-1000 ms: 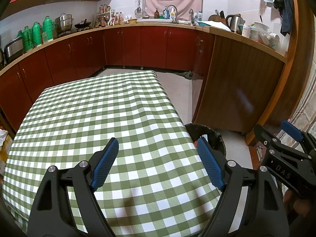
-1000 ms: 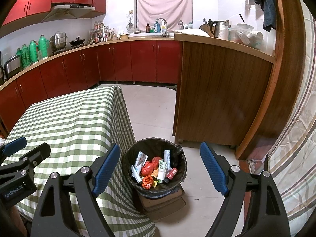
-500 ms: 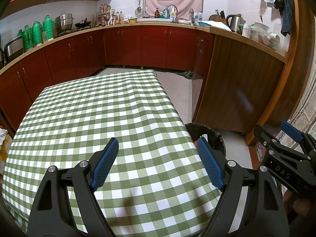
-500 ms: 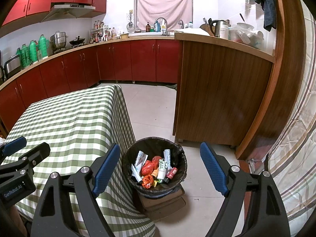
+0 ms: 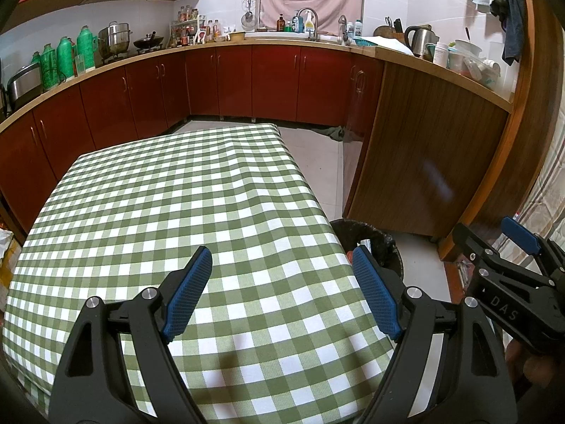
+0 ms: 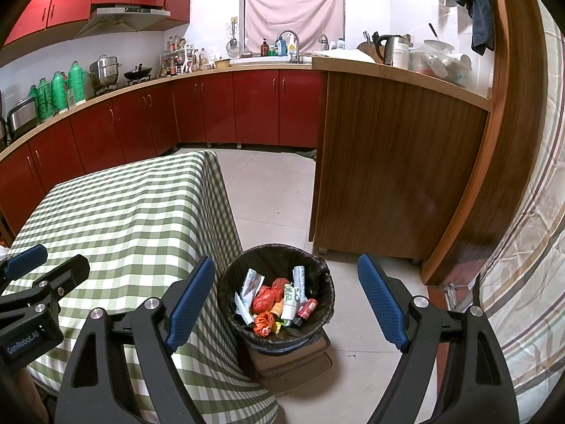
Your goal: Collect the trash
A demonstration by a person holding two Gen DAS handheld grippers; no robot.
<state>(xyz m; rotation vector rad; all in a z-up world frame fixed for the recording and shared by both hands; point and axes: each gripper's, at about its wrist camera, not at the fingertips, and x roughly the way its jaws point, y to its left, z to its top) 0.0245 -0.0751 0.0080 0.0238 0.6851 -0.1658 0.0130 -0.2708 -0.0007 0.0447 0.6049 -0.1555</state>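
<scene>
From the left wrist, the left gripper [image 5: 282, 282] is hovering with its blue-padded jaws spread wide and holding nothing over the green-and-white checked tablecloth [image 5: 183, 205], while the round black-lined trash bin [image 5: 374, 243] is peeking out past the table's right edge. From the right wrist, the right gripper [image 6: 286, 295] is hanging equally wide and empty above that bin [image 6: 317, 268], which is sitting on the tiled floor just beside the tablecloth [image 6: 116, 212] and holding the crumpled red, orange and white trash [image 6: 277, 300].
</scene>
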